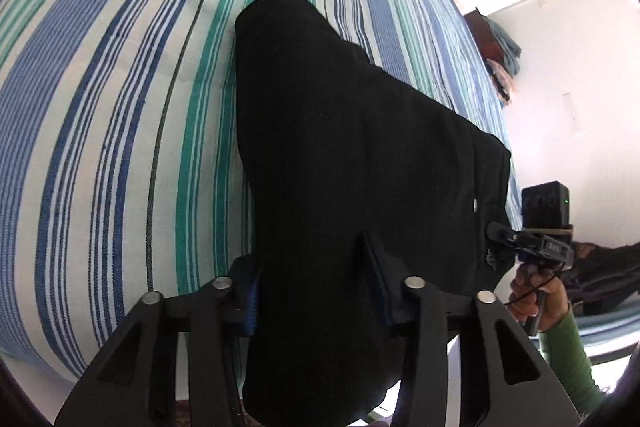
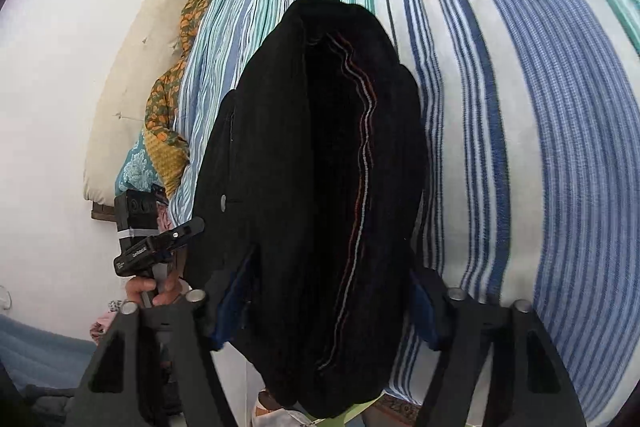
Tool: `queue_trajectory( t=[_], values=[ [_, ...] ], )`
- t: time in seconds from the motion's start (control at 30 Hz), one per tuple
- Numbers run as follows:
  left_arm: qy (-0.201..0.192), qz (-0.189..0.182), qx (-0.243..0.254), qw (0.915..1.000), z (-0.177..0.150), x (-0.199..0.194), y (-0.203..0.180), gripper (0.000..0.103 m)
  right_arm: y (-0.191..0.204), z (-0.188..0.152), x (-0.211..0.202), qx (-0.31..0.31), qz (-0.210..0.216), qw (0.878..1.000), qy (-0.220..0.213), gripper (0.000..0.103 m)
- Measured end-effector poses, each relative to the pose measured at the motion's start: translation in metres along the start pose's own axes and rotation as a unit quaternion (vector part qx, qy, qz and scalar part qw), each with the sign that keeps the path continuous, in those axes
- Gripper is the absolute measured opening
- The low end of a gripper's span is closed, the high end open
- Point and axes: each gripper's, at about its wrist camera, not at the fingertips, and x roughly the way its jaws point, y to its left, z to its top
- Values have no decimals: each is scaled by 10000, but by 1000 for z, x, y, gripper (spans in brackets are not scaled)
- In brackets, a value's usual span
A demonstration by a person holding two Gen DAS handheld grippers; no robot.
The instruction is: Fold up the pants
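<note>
Black pants lie on the striped bed, their near end lifted off it. In the left wrist view my left gripper is shut on the near edge of the cloth, which drapes between and below the fingers. My right gripper shows at the right, clamped on the pants' waist corner near a button. In the right wrist view the pants hang between the fingers of my right gripper, shut on the cloth; a striped inner seam shows. My left gripper grips the pants' left edge.
The bed cover has blue, green and white stripes. A pillow and patterned cloths lie at the bed's left end in the right wrist view. A dark chair with towels stands by the white wall.
</note>
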Motion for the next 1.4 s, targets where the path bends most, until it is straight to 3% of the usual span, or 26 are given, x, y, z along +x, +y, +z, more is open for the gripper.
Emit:
queue_trajectory(
  t=[0.03,0.1,0.2,0.3,0.37,0.43,0.5,0.57,0.67,0.73,0.8,0.87,1.0,1.17,1.27,1.4],
  values=[
    [-66,-82,94,9999,1,-7,-7,22,4,2,0,-8,122,9999,-26,41],
    [-288,-199,318,9989,8,-26,-24,21,16,5,-11,-97,449,9988,-173,33],
    [-729,-277,557,9954,35,-54,-41,21,50,17,-27,-568,552,9963,-338,33],
    [-1135,-65,854,9898,67,-68,-54,22,81,47,-39,-1068,478,9915,-561,33],
    [-1334,181,1081,9850,84,-64,-59,27,94,71,-44,-1339,336,9875,-760,34],
    [-1472,797,1239,9781,93,-48,-60,45,100,88,-47,-1540,102,9838,-913,41],
    [-1542,1674,1382,9639,88,-32,-56,48,95,100,-43,-1607,-540,9803,-1010,63],
    [-1724,2301,1577,9447,65,-30,-52,49,83,100,-42,-1499,-1341,9733,-1107,77],
    [-2109,2713,1858,9205,18,-47,-55,73,68,73,-63,-1578,-2293,9515,-1312,80],
    [-2405,3021,2031,8998,-11,-59,-66,95,68,44,-83,-1701,-2688,9359,-1513,91],
    [-2692,3161,2017,8871,-31,-69,-81,102,75,15,-99,-1760,-3079,9194,-1702,103],
    [-2837,3074,1809,8901,-51,-81,-89,102,87,-15,-109,-1771,-3367,9044,-1931,103],
    [-2881,3047,1197,8999,-74,-94,-94,102,114,-59,-104,-1612,-3706,8891,-2149,103],
    [-2707,3389,1095,8943,-89,-98,-101,102,132,-103,-83,-1627,-3744,8885,-2095,103],
    [-2285,3417,1193,9038,-99,-93,-106,102,146,-123,-78,-1756,-3689,8880,-2107,103],
    [-2218,3181,1155,9145,-104,-91,-106,102,164,-135,-73,-1937,-3771,8788,-2192,103]
  ],
)
